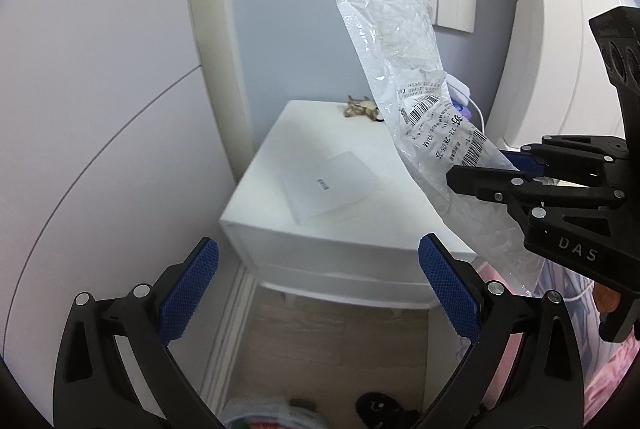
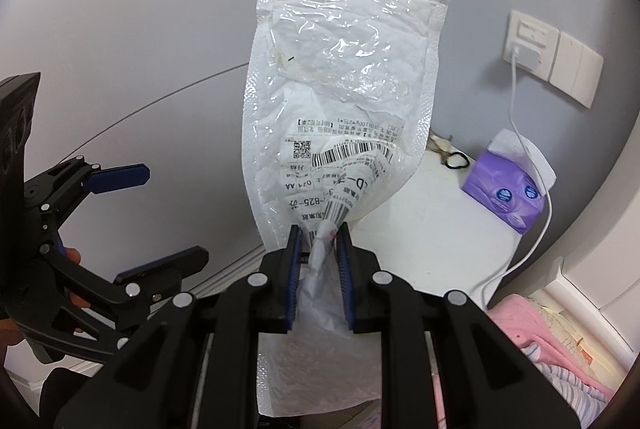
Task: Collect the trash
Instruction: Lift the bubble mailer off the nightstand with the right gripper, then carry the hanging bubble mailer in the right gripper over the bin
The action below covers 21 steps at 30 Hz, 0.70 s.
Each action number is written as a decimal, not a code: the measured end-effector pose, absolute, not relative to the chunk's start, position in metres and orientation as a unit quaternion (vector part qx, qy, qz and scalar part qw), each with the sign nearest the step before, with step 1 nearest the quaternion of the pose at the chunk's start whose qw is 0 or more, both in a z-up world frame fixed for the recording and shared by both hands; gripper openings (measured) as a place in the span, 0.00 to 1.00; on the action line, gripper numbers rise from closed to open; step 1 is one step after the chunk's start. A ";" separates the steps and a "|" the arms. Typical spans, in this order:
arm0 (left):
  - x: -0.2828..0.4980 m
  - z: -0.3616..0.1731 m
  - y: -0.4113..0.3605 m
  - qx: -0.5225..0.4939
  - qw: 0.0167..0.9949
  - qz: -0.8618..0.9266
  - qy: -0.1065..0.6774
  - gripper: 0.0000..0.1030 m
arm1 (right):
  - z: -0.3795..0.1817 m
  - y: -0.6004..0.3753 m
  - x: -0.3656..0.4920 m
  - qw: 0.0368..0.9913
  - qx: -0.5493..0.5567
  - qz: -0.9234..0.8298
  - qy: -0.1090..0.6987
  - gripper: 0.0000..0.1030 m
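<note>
Between the right gripper's (image 2: 319, 253) blue pads sits the mailer (image 2: 340, 77), pinched at a bunched, twisted spot near its lower third; jaws clenched on it, narrow gap filled w/ crumpled film. Most of the mailer stands up above the pads, a shorter tail hangs below them. From the left wrist view it leans up and left across the wall, held in the air above the nightstand (image 1: 320, 157), not touching it.

Left gripper (image 1: 318, 293) is released: pads wide apart, nothing between them, pointing down toward the nightstand front and wood floor.

Mailer: white plastic bubble envelope, long rectangle, creased and wrinkled all over, glossy. Top flap is clear bubble wrap w/ round cells showing, edge torn and uneven. Shipping label w/ barcodes, a QR code and printed text sits near the grip, crumpled along w/ the film.

Pads are blue w/ fine cross-hatch texture; gripper bodies are black, matte, w/ silver pins at the joints.

Nightstand is white, smooth, boxy w/ rounded corners. On it: a flat white box (image 1: 332, 181) w/ small barcode sticker, a tangle of brownish cord (image 1: 360, 108) at the back, and a purple tissue pack (image 2: 508, 193) w/ tissue poking out. White cable (image 2: 536, 165) runs from the wall socket (image 2: 528, 45) down past the pack. Pink bedding (image 2: 532, 333) at lower right.
</note>
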<state>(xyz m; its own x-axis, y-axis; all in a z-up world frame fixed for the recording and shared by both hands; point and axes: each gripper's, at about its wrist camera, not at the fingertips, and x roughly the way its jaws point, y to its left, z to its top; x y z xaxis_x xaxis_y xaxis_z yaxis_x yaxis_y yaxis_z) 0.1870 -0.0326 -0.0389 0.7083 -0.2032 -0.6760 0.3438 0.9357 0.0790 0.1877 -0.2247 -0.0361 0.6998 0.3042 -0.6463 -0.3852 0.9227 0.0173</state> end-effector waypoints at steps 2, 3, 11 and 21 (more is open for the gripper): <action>0.177 -0.035 -0.023 0.101 0.921 -0.141 0.349 0.94 | -0.033 -0.214 0.179 0.919 -0.062 0.195 0.336 0.18; 0.173 -0.033 -0.019 0.101 0.922 -0.137 0.348 0.94 | -0.033 -0.211 0.176 0.919 -0.062 0.198 0.335 0.18; 0.135 -0.019 0.026 0.090 0.930 -0.099 0.341 0.94 | -0.024 -0.162 0.141 0.911 -0.076 0.237 0.328 0.18; 0.084 -0.033 0.084 0.068 0.930 -0.043 0.357 0.94 | -0.039 -0.099 0.098 0.890 -0.091 0.298 0.334 0.18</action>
